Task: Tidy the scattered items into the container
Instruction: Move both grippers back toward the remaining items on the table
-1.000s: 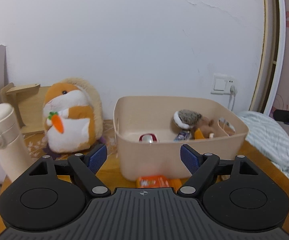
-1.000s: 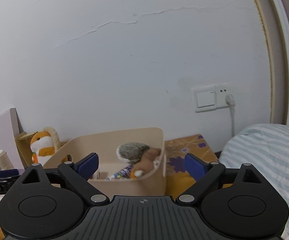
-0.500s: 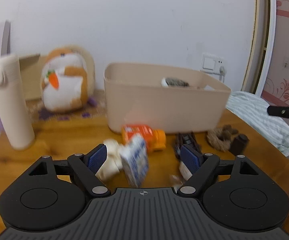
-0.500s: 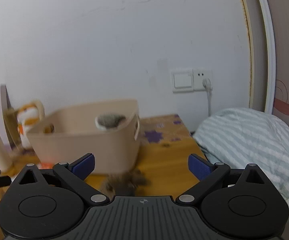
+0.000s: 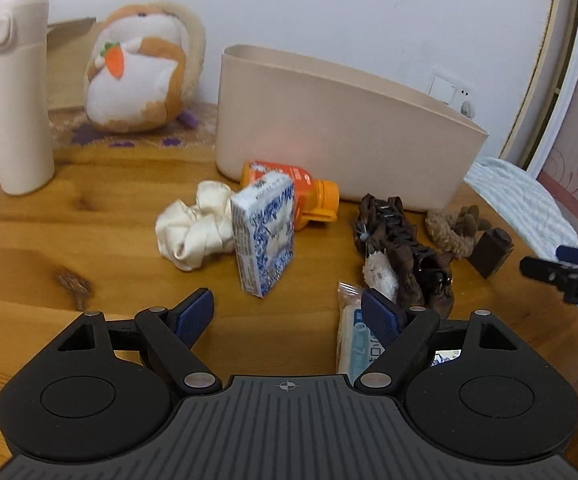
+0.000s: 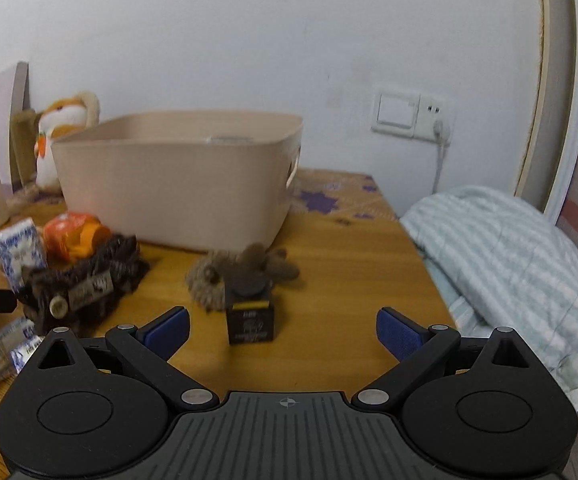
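A beige container (image 5: pixel 329 140) (image 6: pixel 177 176) stands at the back of the wooden table. In front of it lie a blue-and-white carton (image 5: pixel 263 236) (image 6: pixel 19 248), a cream cloth scrunchie (image 5: pixel 193 228), an orange bottle (image 5: pixel 293 188) (image 6: pixel 75 236), a dark brown furry piece (image 5: pixel 401 252) (image 6: pixel 89 280), a tan fuzzy scrunchie (image 5: pixel 453 228) (image 6: pixel 225 276), a small black box (image 5: pixel 491 250) (image 6: pixel 251 316) and a clear wrapped packet (image 5: pixel 355 340) (image 6: pixel 1 352). My left gripper (image 5: pixel 289 312) is open just short of the carton. My right gripper (image 6: pixel 283 330) is open, with the black box just ahead.
A cream flask (image 5: pixel 19 92) and a hamster plush (image 5: pixel 141 76) stand at the back left. A striped blue-white cloth (image 6: pixel 505 272) hangs over the table's right edge. A wall socket (image 6: pixel 409 116) sits behind.
Both grippers have come down from above the container towards the table. The container's inside has dropped out of sight and the scattered items now fill both views.
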{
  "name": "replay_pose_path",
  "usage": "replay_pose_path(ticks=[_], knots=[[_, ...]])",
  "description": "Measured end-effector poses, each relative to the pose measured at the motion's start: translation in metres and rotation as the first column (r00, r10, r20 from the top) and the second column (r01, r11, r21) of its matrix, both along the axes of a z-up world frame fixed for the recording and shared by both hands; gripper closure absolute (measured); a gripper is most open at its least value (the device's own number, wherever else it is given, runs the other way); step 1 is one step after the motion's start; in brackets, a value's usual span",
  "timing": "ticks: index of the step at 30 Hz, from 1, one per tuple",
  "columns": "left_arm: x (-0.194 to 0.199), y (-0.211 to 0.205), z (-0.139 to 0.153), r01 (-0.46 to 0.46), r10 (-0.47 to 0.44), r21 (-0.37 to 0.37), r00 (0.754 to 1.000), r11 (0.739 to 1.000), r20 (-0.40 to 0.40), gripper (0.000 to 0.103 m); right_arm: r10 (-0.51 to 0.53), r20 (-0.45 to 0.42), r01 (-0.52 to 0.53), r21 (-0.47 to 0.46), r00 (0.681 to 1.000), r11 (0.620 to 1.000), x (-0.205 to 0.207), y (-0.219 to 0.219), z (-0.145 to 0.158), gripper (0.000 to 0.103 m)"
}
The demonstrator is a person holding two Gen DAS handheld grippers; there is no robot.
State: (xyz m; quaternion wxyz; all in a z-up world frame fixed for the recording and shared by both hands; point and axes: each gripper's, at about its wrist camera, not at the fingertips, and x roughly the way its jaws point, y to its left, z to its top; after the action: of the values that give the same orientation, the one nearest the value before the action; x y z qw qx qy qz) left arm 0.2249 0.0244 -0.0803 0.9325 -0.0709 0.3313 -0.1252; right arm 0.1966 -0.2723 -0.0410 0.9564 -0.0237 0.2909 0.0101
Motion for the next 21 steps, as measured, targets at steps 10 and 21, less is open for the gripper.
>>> replay_pose_path(ticks=[10, 21], knots=[[0.012, -0.005, -0.005, -0.024, 0.024, -0.016, 1.0, 1.0, 0.006, 0.021, 0.005, -0.063, -0.004, 0.009, 0.998, 1.0, 0.014, 0.007, -0.017, 0.002], [0.025, -0.015, -0.009, -0.062, 0.061, 0.027, 0.997, 0.998, 0.043, 0.021, -0.02, -0.067, 0.025, 0.06, 0.998, 0.998, 0.036, 0.002, -0.025, 0.002]])
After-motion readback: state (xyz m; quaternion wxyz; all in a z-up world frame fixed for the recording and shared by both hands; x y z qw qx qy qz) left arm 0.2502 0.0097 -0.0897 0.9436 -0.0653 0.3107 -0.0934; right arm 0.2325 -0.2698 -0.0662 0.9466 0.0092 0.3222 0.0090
